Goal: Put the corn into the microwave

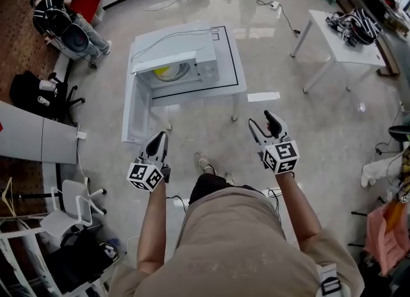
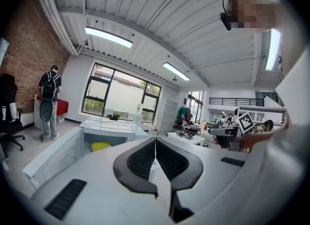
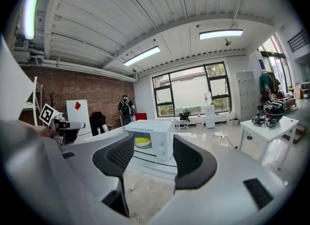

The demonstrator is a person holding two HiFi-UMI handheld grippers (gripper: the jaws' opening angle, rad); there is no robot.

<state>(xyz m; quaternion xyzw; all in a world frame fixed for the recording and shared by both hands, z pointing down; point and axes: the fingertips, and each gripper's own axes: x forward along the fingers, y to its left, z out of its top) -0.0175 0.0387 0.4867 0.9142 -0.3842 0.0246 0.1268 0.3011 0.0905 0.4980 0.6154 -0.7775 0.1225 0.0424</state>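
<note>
A white microwave (image 1: 186,56) stands on a low glass table (image 1: 240,81), its door (image 1: 136,107) swung wide open to the left. Inside the cavity lies a yellow object (image 1: 168,72), apparently the corn, also seen in the left gripper view (image 2: 100,146) and the right gripper view (image 3: 142,142). My left gripper (image 1: 160,139) hovers in front of the door's lower end, its jaws shut and empty (image 2: 155,141). My right gripper (image 1: 261,121) is held in front of the table's right corner, open and empty (image 3: 152,146), pointing at the microwave (image 3: 152,136).
A white table (image 1: 339,43) with black gear stands at the right. A person with a backpack (image 1: 61,24) stands far left by a red seat. A black chair (image 1: 35,91) and a white chair (image 1: 70,203) are at the left, with a cable (image 1: 282,14) on the floor.
</note>
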